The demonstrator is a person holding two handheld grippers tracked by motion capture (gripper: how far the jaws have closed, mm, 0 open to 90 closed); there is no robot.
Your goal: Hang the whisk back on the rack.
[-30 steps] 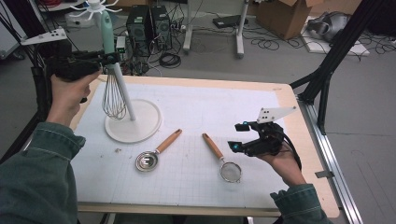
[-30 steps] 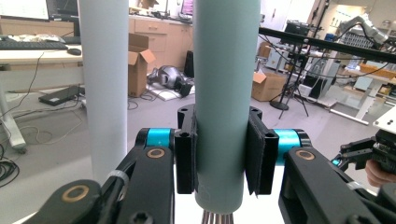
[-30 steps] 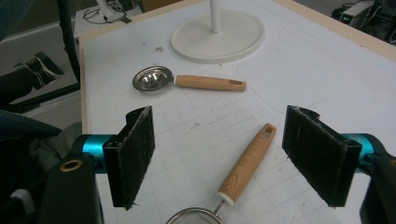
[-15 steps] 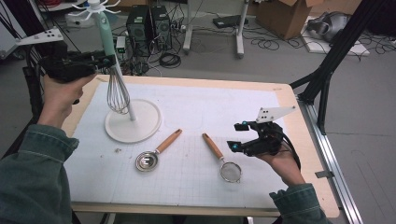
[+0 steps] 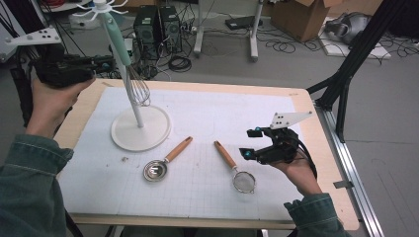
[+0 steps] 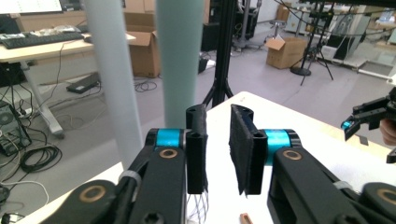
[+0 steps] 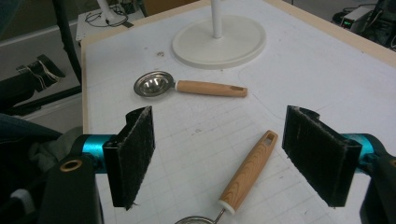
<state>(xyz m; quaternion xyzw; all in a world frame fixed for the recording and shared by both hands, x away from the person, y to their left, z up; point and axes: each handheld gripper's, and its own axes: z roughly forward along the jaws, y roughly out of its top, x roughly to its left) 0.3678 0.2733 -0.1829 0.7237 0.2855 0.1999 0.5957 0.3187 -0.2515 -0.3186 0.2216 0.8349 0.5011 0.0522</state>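
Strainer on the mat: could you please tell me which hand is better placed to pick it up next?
Right: the right claw, open, hovers beside the strainer, its handle framed between the jaws. The left claw, jaws just closing on nothing, is by the whisk.

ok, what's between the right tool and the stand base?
The scoop and the strainer lie on the mat between right tool and stand base; clearest in the right gripper view.
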